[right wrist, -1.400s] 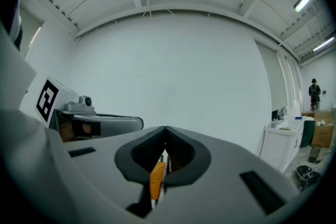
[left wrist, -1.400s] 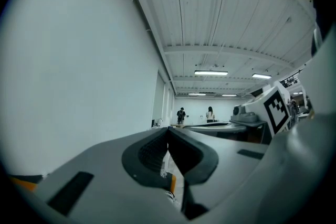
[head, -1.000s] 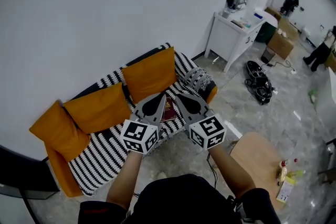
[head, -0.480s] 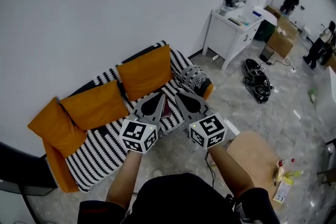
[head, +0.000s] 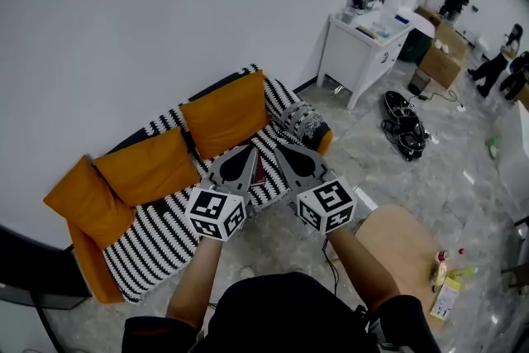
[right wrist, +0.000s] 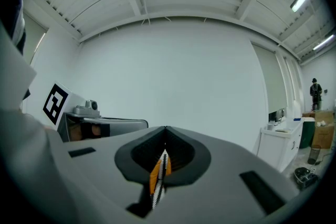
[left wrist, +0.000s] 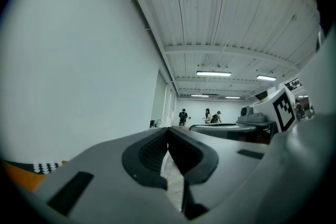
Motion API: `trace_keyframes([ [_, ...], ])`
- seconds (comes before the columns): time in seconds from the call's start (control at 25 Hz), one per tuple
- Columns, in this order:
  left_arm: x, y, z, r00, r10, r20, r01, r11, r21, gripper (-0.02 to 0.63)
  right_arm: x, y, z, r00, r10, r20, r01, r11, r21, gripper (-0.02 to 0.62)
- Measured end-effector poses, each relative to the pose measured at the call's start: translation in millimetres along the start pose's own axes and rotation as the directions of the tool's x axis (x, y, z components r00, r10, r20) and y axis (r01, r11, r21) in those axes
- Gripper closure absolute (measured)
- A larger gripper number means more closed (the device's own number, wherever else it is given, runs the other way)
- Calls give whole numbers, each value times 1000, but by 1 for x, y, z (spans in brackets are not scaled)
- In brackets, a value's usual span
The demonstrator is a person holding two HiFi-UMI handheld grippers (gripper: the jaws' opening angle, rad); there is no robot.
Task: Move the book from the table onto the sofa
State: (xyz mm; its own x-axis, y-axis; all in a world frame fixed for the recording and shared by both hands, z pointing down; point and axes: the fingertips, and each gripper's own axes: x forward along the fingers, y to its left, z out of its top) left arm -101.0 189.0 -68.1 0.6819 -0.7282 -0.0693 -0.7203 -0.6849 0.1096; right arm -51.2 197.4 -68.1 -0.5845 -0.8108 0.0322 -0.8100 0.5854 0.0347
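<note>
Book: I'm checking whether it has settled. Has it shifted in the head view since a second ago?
No. The book shows at the same spot against the sofa, just below the lower corner of the rightmost orange cushion.

Against the sofa (head: 157,237), only a dark red sliver of the book (head: 259,170) shows between the left gripper (head: 252,151) and the right gripper (head: 279,151); whether it rests on the sofa cannot be told. Right of the sofa, the items (head: 446,281) on the round table (head: 397,245) are too small to name.
</note>
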Motion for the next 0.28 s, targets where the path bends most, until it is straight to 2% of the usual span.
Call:
trace_keyframes([
  [0.28,6,-12,0,1000,-4,2,4,1000,8,589,-11,-8,1,1000,-2,3,2,1000,0,580],
])
